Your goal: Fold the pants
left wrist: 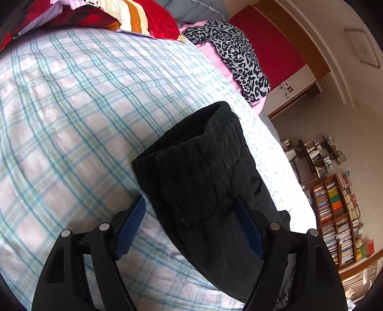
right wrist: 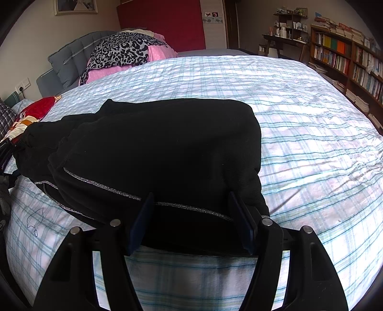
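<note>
Black pants (left wrist: 203, 172) lie folded into a thick bundle on the plaid bed sheet (left wrist: 71, 107), waistband end toward the far side. My left gripper (left wrist: 191, 203) is open, its blue pads on either side of the bundle's near end. In the right wrist view the pants (right wrist: 155, 148) show a thin silver side stripe. My right gripper (right wrist: 191, 198) is open, its jaws straddling the near edge of the folded fabric without pinching it.
A leopard-print cloth (right wrist: 122, 50) on pink bedding and red patterned pillows (left wrist: 153, 16) lie at the head of the bed. Bookshelves (right wrist: 347, 55) and a small desk (right wrist: 284, 36) stand beyond the bed's right side. A grey headboard (right wrist: 69, 59) is at the back left.
</note>
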Available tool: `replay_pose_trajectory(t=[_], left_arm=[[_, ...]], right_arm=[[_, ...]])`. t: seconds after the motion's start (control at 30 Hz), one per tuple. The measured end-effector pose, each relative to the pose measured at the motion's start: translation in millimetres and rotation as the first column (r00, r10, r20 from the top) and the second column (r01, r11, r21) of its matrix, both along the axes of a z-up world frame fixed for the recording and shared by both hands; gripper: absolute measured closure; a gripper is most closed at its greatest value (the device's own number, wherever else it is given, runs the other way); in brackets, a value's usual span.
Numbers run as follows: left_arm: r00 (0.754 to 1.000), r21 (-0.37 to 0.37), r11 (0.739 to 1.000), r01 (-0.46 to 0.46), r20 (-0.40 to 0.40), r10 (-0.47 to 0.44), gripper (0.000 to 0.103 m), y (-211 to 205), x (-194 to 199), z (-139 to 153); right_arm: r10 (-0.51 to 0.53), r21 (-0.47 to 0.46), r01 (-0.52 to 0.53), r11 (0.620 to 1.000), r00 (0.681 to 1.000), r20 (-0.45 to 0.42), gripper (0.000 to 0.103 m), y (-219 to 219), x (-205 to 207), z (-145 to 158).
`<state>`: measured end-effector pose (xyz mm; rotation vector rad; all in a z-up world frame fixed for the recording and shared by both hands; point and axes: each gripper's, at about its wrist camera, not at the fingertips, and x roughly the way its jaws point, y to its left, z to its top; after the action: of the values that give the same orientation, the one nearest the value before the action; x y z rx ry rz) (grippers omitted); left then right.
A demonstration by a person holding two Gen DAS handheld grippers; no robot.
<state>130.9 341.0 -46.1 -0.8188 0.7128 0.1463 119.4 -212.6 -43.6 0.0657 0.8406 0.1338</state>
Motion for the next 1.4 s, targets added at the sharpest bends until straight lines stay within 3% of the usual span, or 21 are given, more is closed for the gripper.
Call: replay_pose_trajectory(t=[0.23,0.33,0.43,0.5,0.67,0.9,1.1,1.27,1.4], left_arm=[[1.0,-0.004,1.0,-0.01,-0.03,0.01,0.03,6,22,-1],[0.999,0.011,1.0,-0.027,-0.044,0.027,0.054,7,23,-3],[1.0,-0.008,1.0,-0.025,-0.013,0.025,0.071,10,19,-2],[1.0,0.02,0.999,-0.026,0.011,0.026,0.077,5,16,6],[0.997,0.161,0.987,0.001,0.071,-0.012,0.079,-21,10,35],[0.983,0.269,0.963,0.035,0.165,-0.082,0.079,-65,8,83],[0.959,0.355,0.931,0.082,0.226,-0.171,0.079,-126,6,121],[0.928,0.441,0.885,0.146,0.25,-0.277,0.079,-195,8,142],[0.902,0.514,0.834,0.2,0.237,-0.362,0.079,-258,13,144]], right_arm=[[0.001,0.004,-0.001,1.0,1.0,0.003,0.036,-1,-1,1],[0.0,0.005,0.0,1.0,1.0,0.006,0.036,-1,0,1],[0.0,0.007,0.0,1.0,1.0,0.009,0.036,-2,0,1],[0.0,0.006,0.0,1.0,1.0,0.009,0.036,-1,0,0],[0.0,0.013,0.0,1.0,1.0,0.011,0.036,-2,0,0],[0.002,0.039,-0.003,0.999,1.0,0.016,0.036,-4,-1,0],[0.008,0.075,-0.01,0.997,1.0,0.021,0.035,-9,-2,-1],[0.012,0.108,-0.015,0.994,1.0,0.027,0.035,-13,-3,-1],[0.015,0.134,-0.019,0.991,0.999,0.03,0.035,-16,-3,0]])
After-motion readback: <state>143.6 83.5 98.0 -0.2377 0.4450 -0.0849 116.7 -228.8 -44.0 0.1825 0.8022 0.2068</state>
